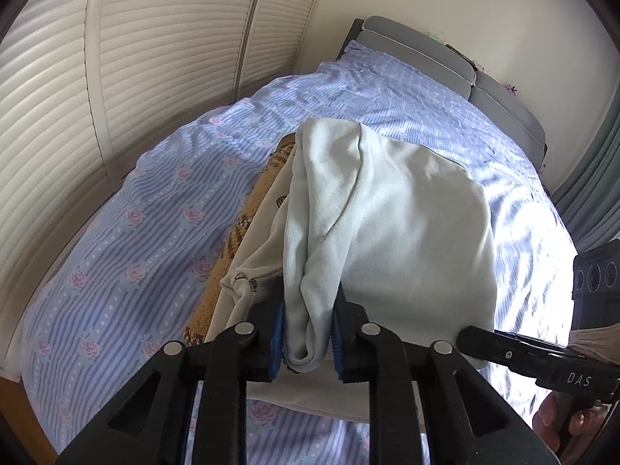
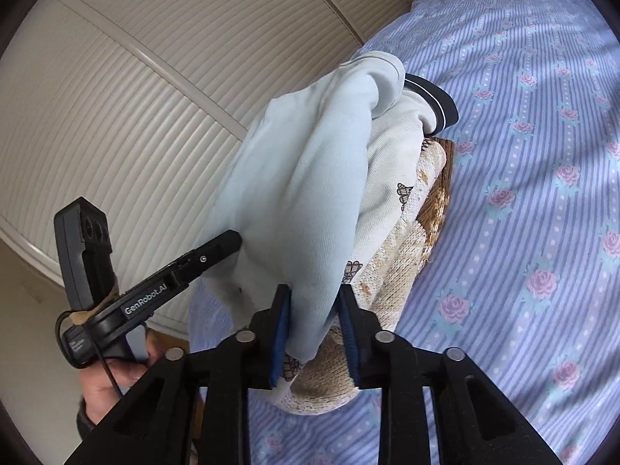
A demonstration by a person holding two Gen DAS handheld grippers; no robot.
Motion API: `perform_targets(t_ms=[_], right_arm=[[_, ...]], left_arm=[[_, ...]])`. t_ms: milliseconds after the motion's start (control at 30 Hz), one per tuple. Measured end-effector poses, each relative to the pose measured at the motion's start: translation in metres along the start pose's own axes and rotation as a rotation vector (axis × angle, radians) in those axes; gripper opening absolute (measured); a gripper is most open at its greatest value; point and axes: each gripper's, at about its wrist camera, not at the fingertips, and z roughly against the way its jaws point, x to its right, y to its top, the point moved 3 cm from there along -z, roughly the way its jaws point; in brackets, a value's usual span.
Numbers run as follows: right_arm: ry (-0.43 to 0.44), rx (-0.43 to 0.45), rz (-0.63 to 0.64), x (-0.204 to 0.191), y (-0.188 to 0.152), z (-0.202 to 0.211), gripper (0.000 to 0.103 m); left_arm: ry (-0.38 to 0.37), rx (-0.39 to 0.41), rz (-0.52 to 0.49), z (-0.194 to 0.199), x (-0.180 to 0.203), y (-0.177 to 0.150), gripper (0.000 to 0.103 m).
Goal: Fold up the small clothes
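Note:
A pale blue garment is folded over and held above a stack of clothes on the bed. My left gripper is shut on a bunched edge of it. My right gripper is shut on another edge of the same pale blue garment. Under it lie a cream garment with small bear prints and a brown and cream knit. The right gripper shows in the left wrist view at the garment's right edge. The left gripper shows in the right wrist view.
The bed has a blue striped sheet with pink roses. White louvred doors stand close behind it. A grey headboard is at the far end. A dark-trimmed collar sticks out of the stack.

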Motion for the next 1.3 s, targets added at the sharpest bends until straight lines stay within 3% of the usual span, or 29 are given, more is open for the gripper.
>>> perform_targets(t_ms=[200,333,533,700,733,767,800,833,1000,1167,1300], right_arm=[[0.08,0.04,-0.031,-0.018,-0.004,0.02,0.015],[0.151,0.025,-0.105,-0.018,-0.016,0.019,0.015],[0.102,0.003,-0.136,-0.001,-0.027,0.011,0.015],[0.006,0.013,-0.031,-0.022,-0.024,0.01,0.018],[-0.014,0.027,-0.013,-0.026,-0.022,0.014,0.021],[-0.039,0.045,0.009,-0.031,-0.021,0.019,0.032],[-0.071,0.068,0.035,-0.036,-0.021,0.025,0.044],[-0.112,0.092,0.063,-0.042,-0.021,0.032,0.049],[-0.257,0.188,0.164,-0.068,-0.028,0.076,0.052],[-0.381,0.26,0.222,-0.091,-0.05,0.131,0.052],[-0.459,0.323,0.232,-0.1,-0.081,0.184,0.064]], left_arm=[[0.026,0.029,-0.03,0.016,0.003,0.007,0.018],[0.032,0.007,-0.013,0.013,-0.005,0.005,0.018],[0.052,-0.009,-0.039,0.006,-0.004,-0.005,0.018],[0.082,0.016,-0.067,0.02,0.006,-0.005,0.03],[0.095,0.027,-0.079,0.026,0.01,-0.005,0.037],[0.109,0.041,-0.09,0.033,0.014,-0.006,0.049],[0.126,0.059,-0.1,0.041,0.019,-0.006,0.055],[0.139,0.078,-0.11,0.05,0.023,-0.007,0.06],[0.161,0.14,-0.141,0.095,0.05,-0.024,0.065],[0.16,0.209,-0.168,0.147,0.085,-0.053,0.082],[0.139,0.234,-0.19,0.18,0.118,-0.084,0.085]])
